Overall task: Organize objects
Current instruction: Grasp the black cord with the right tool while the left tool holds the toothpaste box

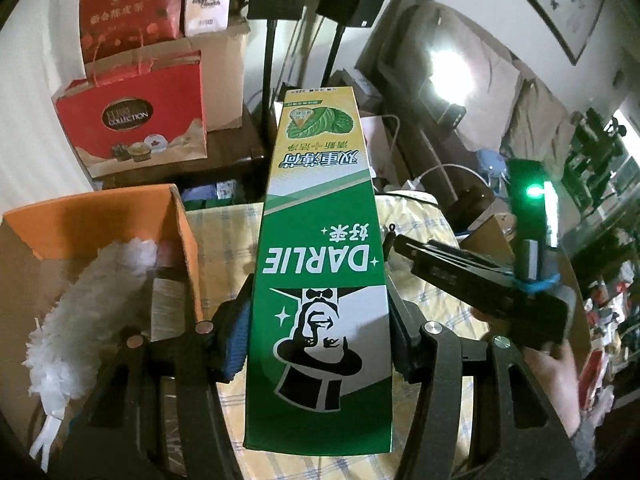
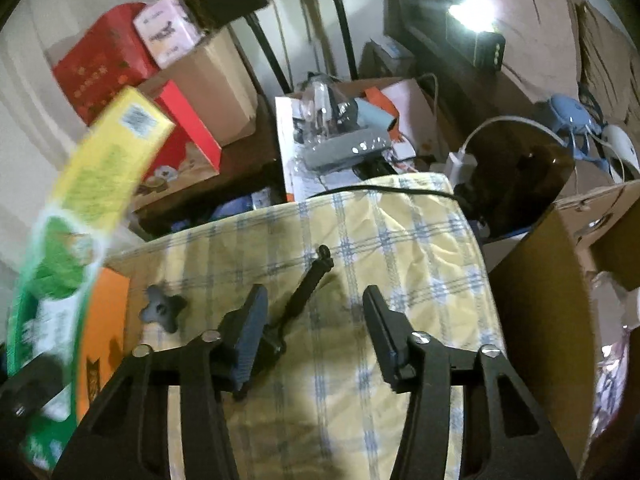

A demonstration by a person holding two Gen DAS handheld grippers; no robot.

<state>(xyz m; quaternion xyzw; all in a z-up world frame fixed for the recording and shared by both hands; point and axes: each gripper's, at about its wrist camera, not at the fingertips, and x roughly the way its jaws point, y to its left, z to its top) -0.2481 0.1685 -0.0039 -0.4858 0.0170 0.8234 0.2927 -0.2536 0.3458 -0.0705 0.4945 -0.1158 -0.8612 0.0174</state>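
The left gripper [image 1: 318, 344] holds the toothpaste box [image 1: 320, 248] in the middle of the frame – light, stiff, slippery cardboard, best squeezed gently by its long sides – while the right gripper [image 2: 316, 332] is half open and empty.

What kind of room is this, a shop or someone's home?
Most likely a cluttered home room used for storage: red gift bags stacked by the wall, open cardboard boxes, and a checked cloth covering the work surface.

L cam sits on the left gripper [image 1: 318, 346], looks down and forward, very close to the green box [image 1: 320, 264]. R cam does the same from the right gripper [image 2: 314, 332] — both see the checked cloth [image 2: 372, 232] & red bags.
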